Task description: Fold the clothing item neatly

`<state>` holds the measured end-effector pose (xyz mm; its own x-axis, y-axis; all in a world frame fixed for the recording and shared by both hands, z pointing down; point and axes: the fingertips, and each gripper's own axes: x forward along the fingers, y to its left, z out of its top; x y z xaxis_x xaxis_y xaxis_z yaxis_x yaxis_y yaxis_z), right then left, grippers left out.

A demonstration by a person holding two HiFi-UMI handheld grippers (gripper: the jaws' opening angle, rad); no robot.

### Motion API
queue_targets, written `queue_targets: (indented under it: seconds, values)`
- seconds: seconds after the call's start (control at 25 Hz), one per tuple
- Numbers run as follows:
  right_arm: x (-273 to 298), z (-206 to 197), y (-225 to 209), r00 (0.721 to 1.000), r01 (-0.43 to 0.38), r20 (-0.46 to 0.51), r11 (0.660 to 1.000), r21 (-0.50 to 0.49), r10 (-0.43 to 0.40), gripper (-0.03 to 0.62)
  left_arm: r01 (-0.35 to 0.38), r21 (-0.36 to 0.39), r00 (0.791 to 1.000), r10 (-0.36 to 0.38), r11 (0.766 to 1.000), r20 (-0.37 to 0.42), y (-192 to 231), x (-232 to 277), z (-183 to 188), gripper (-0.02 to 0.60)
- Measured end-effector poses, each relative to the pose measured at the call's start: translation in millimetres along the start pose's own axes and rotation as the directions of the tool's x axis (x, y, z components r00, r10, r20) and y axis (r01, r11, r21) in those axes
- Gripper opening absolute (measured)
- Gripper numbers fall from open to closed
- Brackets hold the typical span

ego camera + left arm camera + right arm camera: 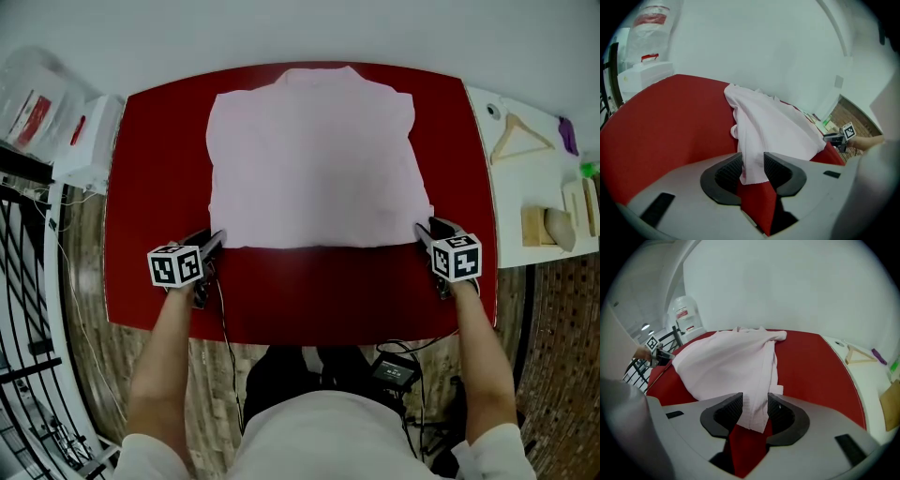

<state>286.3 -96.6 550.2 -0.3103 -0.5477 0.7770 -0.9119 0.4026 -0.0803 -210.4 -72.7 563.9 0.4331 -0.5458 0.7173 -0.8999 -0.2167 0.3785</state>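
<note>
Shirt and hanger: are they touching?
Apart. The head view shows the shirt on the red table and the hanger on the white counter to its right, with bare red table between them.

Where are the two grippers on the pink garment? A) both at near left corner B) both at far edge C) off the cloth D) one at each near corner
D: head view shows the left gripper at the near left corner of the pink garment, the right gripper at its near right corner, cloth between each one's jaws.
</note>
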Motion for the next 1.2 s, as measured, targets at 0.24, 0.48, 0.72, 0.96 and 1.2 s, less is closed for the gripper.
queue_targets:
  seconds: [0.24, 0.48, 0.72, 0.96, 1.2]
  values:
    - [2.9, -5.3, -4.9, 1.0, 0.024, -0.011, 0.99, 0.138, -0.023, 0.037, 0.023, -0.085, 0.998, -0.018, 0.996, 0.059, -3.2, -3.5, 0.1, 0.025]
    - [-21.1, 0.4, -4.0, 0.997, 0.012, 0.076, 0.989, 0.145, -0.024, 0.025, 0.079, -0.22, 0.983, -0.04, 0.972, 0.179, -7.3, -22.6, -2.4, 0.018]
    - [-30.1, -24.5, -4.1, 0.996, 0.026, 0.076, 0.973, 0.231, -0.045, 0.025, 0.08, -0.282, 0.987, -0.036, 0.956, 0.159, 3.9, -26.3, -18.4, 0.018]
    - [-26.7, -38.9, -3.1, 0.998, 0.032, 0.046, 0.964, 0.263, -0.045, 0.025, 0.08, -0.286, 0.992, -0.047, 0.955, 0.121, 5.7, -19.8, -24.4, 0.018]
    - [-21.3, -41.7, -6.2, 0.998, 0.049, 0.024, 0.964, 0.261, -0.057, 0.025, 0.101, -0.283, 0.99, -0.069, 0.954, 0.119, 6.3, -18.9, -23.9, 0.018]
